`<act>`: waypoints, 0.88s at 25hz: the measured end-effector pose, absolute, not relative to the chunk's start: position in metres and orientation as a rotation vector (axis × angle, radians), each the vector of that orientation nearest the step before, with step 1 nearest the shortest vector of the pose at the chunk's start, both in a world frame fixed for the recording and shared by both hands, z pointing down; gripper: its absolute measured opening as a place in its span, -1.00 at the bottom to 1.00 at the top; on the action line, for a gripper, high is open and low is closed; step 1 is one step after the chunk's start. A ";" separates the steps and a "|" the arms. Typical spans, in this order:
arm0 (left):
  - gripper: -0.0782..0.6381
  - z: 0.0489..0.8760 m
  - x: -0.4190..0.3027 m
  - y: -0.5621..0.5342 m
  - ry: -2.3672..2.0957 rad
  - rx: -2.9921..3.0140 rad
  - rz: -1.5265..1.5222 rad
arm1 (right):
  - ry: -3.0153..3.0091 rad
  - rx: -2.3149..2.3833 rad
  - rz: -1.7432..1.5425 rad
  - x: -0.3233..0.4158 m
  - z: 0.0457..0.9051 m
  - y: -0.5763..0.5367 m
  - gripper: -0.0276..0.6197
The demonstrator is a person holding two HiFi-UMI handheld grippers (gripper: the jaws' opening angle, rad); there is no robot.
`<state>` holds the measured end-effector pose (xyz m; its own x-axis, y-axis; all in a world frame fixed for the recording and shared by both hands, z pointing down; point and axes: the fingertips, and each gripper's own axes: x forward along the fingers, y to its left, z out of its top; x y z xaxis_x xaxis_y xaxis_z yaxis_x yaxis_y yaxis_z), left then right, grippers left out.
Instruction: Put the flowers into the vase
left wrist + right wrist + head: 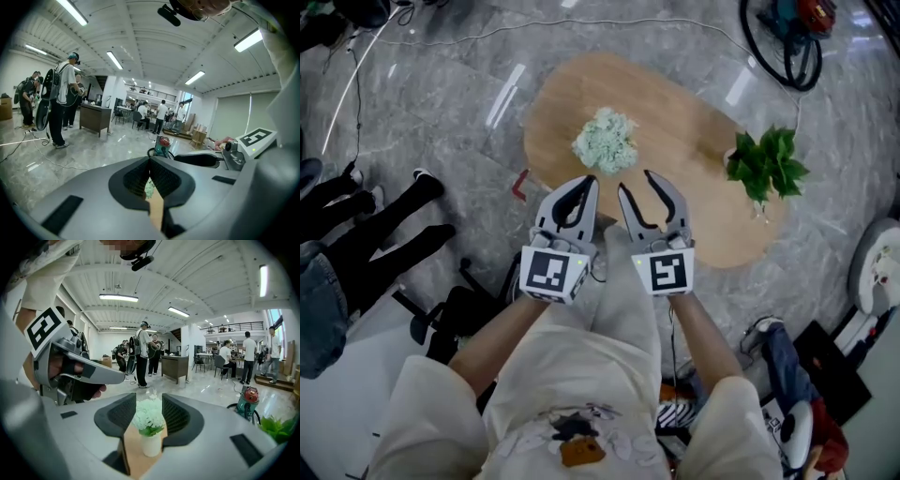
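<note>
Nearest, over the near edge of the table, the left gripper has its jaws tip to tip on nothing. Just right of it, the right gripper is narrowly parted and empty. Farther off, mid-table, the white flowers already stand in the white vase. At the far right is a green sprig — if it goes next, grip the stems low and lightly.

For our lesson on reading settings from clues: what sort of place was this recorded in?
Probably a large open-plan workshop or lab hall: a polished stone floor, long strip lights overhead, a counter desk, and a railed mezzanine with people standing below.
</note>
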<state>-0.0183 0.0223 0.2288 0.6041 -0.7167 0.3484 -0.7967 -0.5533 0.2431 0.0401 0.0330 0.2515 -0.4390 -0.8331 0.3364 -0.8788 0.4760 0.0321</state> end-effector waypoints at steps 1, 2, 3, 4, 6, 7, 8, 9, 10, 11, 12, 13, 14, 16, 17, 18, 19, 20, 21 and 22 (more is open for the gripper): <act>-0.76 0.223 -0.018 0.025 -1.208 2.463 0.298 | -2.422 1.451 0.214 0.040 0.245 0.033 -0.38; -0.76 0.218 -0.019 0.027 -1.200 2.467 0.308 | -2.421 1.452 0.210 0.040 0.238 0.034 -0.39; -0.76 0.213 -0.019 0.030 -1.191 2.471 0.321 | -2.420 1.454 0.201 0.040 0.230 0.035 -0.42; -0.76 0.209 -0.020 0.033 -1.184 2.474 0.329 | -2.416 1.457 0.192 0.040 0.222 0.036 -0.44; -0.76 0.199 -0.021 0.036 -1.185 2.476 0.325 | -2.407 1.471 0.200 0.040 0.210 0.039 -0.49; -0.76 0.195 -0.022 0.036 -1.188 2.474 0.326 | -2.404 1.481 0.219 0.040 0.205 0.041 -0.52; -0.76 0.192 -0.022 0.036 -1.191 2.469 0.329 | -2.402 1.488 0.239 0.039 0.200 0.043 -0.55; -0.76 0.188 -0.023 0.036 -1.196 2.465 0.328 | -2.401 1.493 0.251 0.039 0.194 0.044 -0.56; -0.76 0.183 -0.024 0.036 -1.200 2.461 0.325 | -2.400 1.493 0.252 0.038 0.187 0.046 -0.57; -0.76 0.178 -0.024 0.037 -1.204 2.458 0.321 | -2.399 1.492 0.249 0.037 0.181 0.049 -0.58; -0.76 0.172 -0.025 0.039 -1.206 2.458 0.317 | -2.397 1.493 0.250 0.036 0.176 0.052 -0.59; -0.76 0.168 -0.025 0.040 -1.205 2.459 0.315 | -2.394 1.500 0.259 0.036 0.171 0.054 -0.59; -0.76 0.164 -0.025 0.040 -1.202 2.462 0.313 | -2.391 1.512 0.274 0.038 0.168 0.055 -0.59; -0.76 0.156 -0.023 0.040 -1.194 2.463 0.314 | -2.380 1.535 0.303 0.042 0.162 0.057 -0.60; -0.76 0.151 -0.023 0.040 -1.189 2.463 0.315 | -2.379 1.545 0.309 0.044 0.158 0.058 -0.60; -0.76 0.145 -0.023 0.040 -1.183 2.464 0.314 | -2.384 1.556 0.310 0.045 0.152 0.058 -0.60; -0.76 0.139 -0.023 0.040 -1.177 2.469 0.311 | -2.394 1.566 0.310 0.046 0.147 0.059 -0.60; -0.76 0.133 -0.023 0.040 -1.171 2.476 0.306 | -2.404 1.574 0.313 0.047 0.142 0.059 -0.60; -0.76 0.128 -0.023 0.040 -1.166 2.484 0.301 | -2.413 1.581 0.319 0.048 0.137 0.059 -0.60; -0.76 0.123 -0.023 0.040 -1.163 2.489 0.297 | -2.418 1.585 0.325 0.049 0.133 0.059 -0.60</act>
<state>-0.0229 0.0403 0.1232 0.6360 -0.6918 0.3419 -0.7710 -0.5877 0.2452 0.0488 0.0590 0.1329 -0.3874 -0.8678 0.3110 -0.9192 0.3896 -0.0579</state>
